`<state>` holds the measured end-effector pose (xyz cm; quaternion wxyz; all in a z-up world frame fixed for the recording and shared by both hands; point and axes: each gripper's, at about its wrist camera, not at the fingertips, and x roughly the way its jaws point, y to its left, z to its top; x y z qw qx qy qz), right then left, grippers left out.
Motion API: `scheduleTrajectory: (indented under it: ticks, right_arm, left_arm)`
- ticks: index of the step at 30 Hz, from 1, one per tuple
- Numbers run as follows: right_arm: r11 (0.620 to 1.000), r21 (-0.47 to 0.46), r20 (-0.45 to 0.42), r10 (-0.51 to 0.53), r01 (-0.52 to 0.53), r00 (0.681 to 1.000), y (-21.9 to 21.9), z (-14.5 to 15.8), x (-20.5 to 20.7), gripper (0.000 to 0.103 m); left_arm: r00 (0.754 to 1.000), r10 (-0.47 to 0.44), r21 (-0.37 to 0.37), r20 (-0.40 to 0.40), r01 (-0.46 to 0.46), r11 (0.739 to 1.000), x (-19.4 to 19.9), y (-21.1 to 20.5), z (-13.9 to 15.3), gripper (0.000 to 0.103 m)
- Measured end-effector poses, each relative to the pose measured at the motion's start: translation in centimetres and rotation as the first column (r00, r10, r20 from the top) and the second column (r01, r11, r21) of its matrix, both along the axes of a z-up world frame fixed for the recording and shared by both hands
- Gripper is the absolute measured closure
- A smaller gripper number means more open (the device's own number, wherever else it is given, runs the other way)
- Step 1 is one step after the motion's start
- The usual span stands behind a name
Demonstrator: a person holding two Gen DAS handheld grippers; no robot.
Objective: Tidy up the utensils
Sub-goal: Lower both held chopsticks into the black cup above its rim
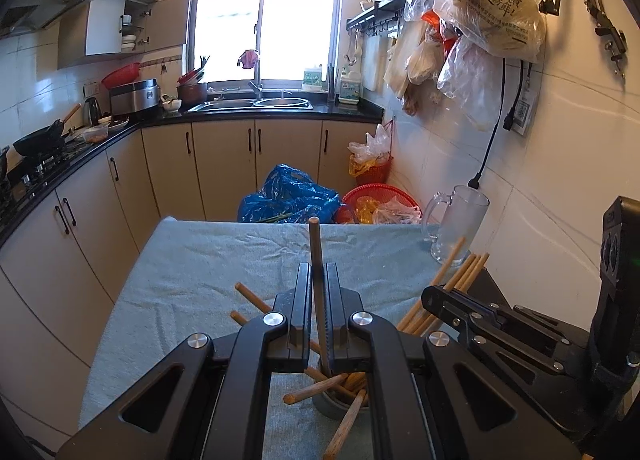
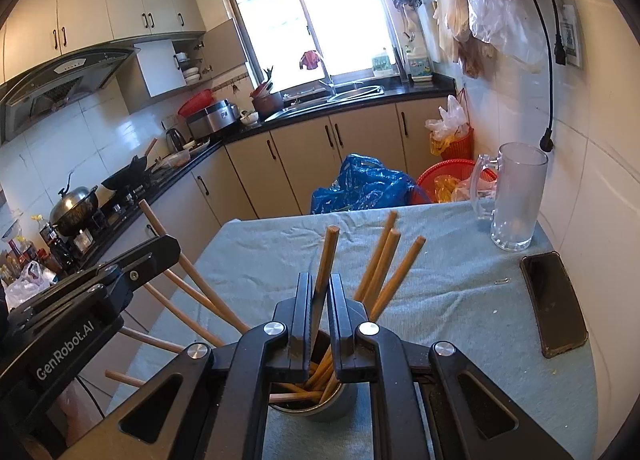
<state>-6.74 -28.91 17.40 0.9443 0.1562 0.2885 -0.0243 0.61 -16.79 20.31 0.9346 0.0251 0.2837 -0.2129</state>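
Observation:
A round metal cup (image 2: 336,400) stands on the blue-grey cloth and holds several wooden chopsticks (image 2: 384,264) that fan out; it also shows in the left wrist view (image 1: 332,404). My left gripper (image 1: 319,272) is shut on one dark wooden chopstick (image 1: 315,244) that stands upright over the cup. My right gripper (image 2: 320,280) is shut on another wooden chopstick (image 2: 329,252), its lower end in the cup. The right gripper's body (image 1: 500,324) shows at the right in the left view; the left gripper's body (image 2: 80,300) shows at the left in the right view.
An empty glass mug (image 2: 516,196) stands at the table's far right corner, also seen in the left wrist view (image 1: 460,224). A dark phone (image 2: 554,302) and a paper clip (image 2: 502,281) lie on the cloth (image 2: 440,300) at the right. Blue bag (image 2: 364,184) and red baskets sit on the floor beyond.

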Motion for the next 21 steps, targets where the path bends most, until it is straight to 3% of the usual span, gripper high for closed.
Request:
scheduleTrajectory:
  ticks: [7, 21]
  right_arm:
    - [1.0, -0.015, 0.0, -0.001, 0.001, 1.0, 0.1, -0.2, 0.0, 0.094]
    - [1.0, -0.014, -0.004, -0.003, 0.003, 1.0, -0.1, -0.3, -0.1, 0.094]
  left_arm:
    - [0.999, 0.0, 0.008, -0.034, 0.001, 1.0, 0.2, 0.0, -1.2, 0.098]
    - [1.0, -0.002, 0.021, -0.026, 0.002, 1.0, -0.1, 0.0, -1.2, 0.098]
